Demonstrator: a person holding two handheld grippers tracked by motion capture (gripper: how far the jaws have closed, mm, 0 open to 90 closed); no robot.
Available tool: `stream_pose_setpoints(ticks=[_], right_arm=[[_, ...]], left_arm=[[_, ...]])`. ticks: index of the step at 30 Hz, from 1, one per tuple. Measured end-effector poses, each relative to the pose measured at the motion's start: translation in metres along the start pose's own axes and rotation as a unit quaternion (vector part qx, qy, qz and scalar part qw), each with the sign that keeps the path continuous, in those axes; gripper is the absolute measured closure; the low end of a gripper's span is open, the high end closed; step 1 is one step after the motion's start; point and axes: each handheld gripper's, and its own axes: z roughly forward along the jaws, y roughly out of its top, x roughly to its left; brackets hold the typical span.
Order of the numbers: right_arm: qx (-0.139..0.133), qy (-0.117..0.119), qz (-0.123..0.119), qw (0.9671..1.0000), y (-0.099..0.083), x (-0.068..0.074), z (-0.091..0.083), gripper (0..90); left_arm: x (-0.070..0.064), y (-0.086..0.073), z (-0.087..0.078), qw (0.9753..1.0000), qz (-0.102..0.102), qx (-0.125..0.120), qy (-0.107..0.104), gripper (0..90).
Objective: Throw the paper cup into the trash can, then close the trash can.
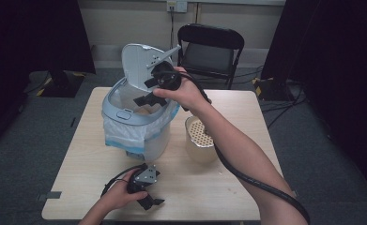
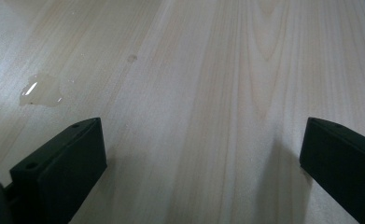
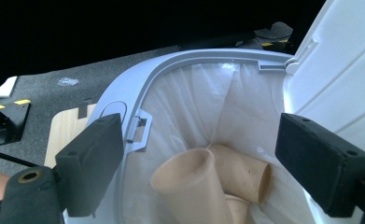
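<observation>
**Cups in the lined bin, both grippers empty**

While the right gripper (image 1: 149, 99) hangs over the mouth of the bin (image 1: 125, 114), its jaws stand wide apart with nothing between them; below them, in the right gripper view, beige paper cups (image 3: 203, 186) lie tumbled on their sides at the bottom of the white liner bag (image 3: 189, 100), one cup's open mouth tilted up toward the camera, a second (image 3: 243, 175) lying across behind it and touching it; the bag's edge is folded out over the bin's wall under the pale grey-blue rim (image 3: 171, 65); the bin's lid (image 1: 141, 61) stands raised at the rim's twelve o'clock side, just beside the gripper; in the high view the bin sits at about ten o'clock from the middle of the wooden table (image 1: 228, 192); at the bin's three o'clock, just beside it, stands a beige container (image 1: 201, 140) whose top is a perforated disc; the left gripper (image 1: 154, 201) rests low over the table at about seven o'clock, well apart from the bin, its jaws also spread and holding nothing, bare wood between them; a small puddle of liquid (image 2: 41, 91) lies on the wood at the jaws' ten o'clock in the left gripper view; beyond the table's twelve o'clock edge stands a black folding chair (image 1: 211, 49)
</observation>
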Motion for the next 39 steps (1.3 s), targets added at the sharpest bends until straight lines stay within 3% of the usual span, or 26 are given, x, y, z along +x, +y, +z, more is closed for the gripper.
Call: stream_pose_setpoints(ticks=[6,26,31,39], right_arm=[[0.012,0.003,-0.012,0.9999,-0.011,0.005,-0.01,15.2],[0.029,-0.022,-0.003,0.9993,-0.03,0.003,-0.049,16.2],[0.027,-0.034,0.003,0.999,-0.037,-0.003,-0.063,16.3],[0.025,-0.053,0.012,0.9982,-0.043,-0.015,-0.071,16.4]], left_arm=[[0.0,0.0,0.0,1.0,0.0,0.0,0.0,0.0],[-0.001,-0.001,0.001,1.0,-0.004,-0.007,0.001,0.0],[-0.001,-0.001,0.001,1.0,-0.004,-0.007,0.001,0.0],[-0.001,-0.001,0.001,1.0,-0.003,-0.007,0.001,0.0]])
